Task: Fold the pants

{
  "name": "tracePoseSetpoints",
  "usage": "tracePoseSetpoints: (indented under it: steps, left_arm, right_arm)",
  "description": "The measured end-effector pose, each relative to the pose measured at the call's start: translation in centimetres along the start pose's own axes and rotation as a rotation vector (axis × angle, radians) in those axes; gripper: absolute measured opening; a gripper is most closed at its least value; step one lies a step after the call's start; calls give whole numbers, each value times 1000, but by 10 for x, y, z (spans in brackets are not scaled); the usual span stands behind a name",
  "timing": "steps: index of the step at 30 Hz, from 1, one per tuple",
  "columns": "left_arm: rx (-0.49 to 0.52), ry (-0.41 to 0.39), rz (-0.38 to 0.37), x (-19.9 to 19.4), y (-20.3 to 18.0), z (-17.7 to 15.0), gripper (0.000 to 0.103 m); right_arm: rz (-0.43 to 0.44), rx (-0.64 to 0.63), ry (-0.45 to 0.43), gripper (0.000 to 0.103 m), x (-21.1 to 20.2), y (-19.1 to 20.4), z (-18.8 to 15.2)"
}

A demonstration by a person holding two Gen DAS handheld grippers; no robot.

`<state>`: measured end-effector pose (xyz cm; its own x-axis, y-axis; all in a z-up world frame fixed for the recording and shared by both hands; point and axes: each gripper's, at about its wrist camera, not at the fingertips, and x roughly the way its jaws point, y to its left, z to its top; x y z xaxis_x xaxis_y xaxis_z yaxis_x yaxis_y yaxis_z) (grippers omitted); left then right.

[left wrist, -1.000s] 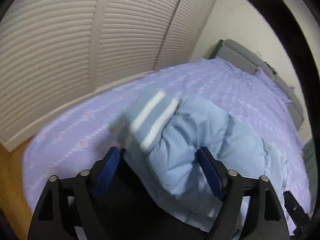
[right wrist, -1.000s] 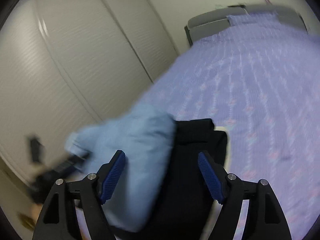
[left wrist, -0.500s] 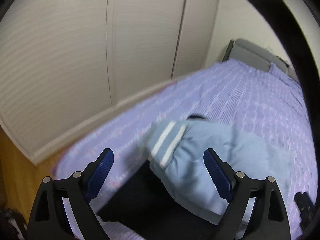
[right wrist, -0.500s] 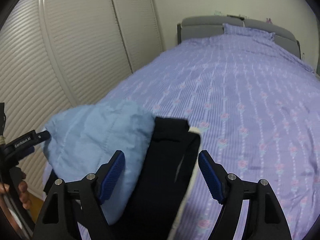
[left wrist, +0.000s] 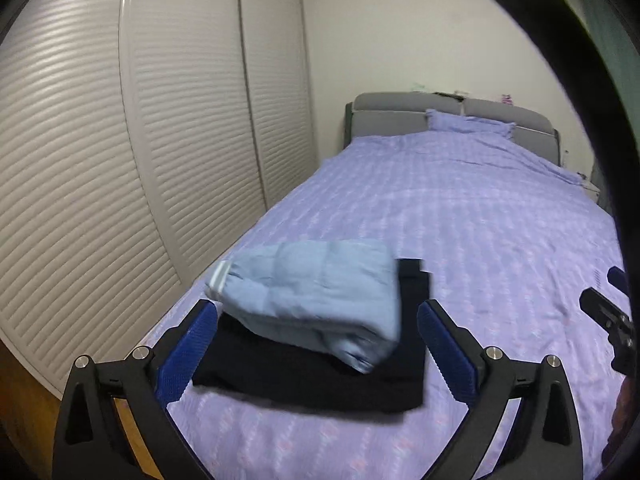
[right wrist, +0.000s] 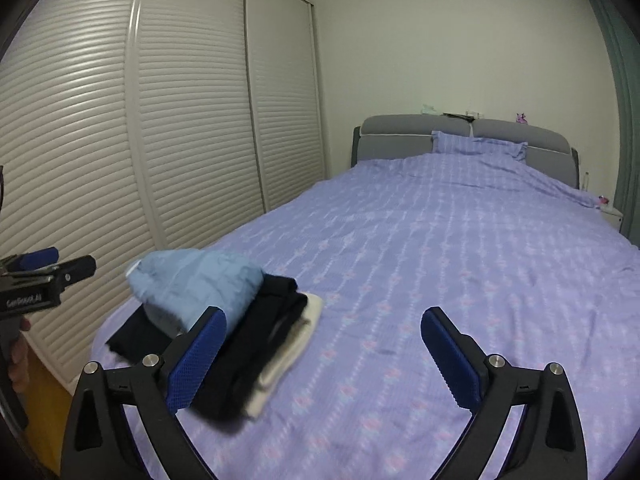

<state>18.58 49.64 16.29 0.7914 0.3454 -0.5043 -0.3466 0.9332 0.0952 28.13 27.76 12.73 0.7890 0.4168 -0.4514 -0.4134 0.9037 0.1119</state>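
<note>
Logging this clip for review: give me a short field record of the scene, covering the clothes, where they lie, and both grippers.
surface: bed with purple patterned cover
stack: light blue folded garment on top of black folded garment; a cream folded piece shows at the stack's right edge
stack location: near corner of the bed, on the wardrobe side
left gripper: open, jaws have just been opening, nothing between the pads
right gripper: open, jaws have just been opening, holding nothing
contact: neither gripper touches the stack
</note>
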Motion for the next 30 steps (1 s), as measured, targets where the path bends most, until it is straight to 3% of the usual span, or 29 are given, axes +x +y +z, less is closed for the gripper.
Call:
tracePoseSetpoints:
  steps: [6,13,19,25,30]
  left_arm:
    - [87,-49,-43,-67,-58,-22,103]
    - [168,-103,-133,-127,-127,-49,103]
    - [201,-97,-233,-155,-184,-71,103]
    - [171,-70,-308,-170,-216,-87,103]
    - [145,-52,-310,-176,-242,-99,103]
  right_arm:
    - [-39,-20,-16,99,-69,-36,-20]
    - [-73,53,1,99,-144,-86,-49]
    - [-133,104,4,99,-201,-126,-79]
    - [-176,177,-7,99,-244,-159,-102]
    - [-186,197,-9,99,-265,-178,-112]
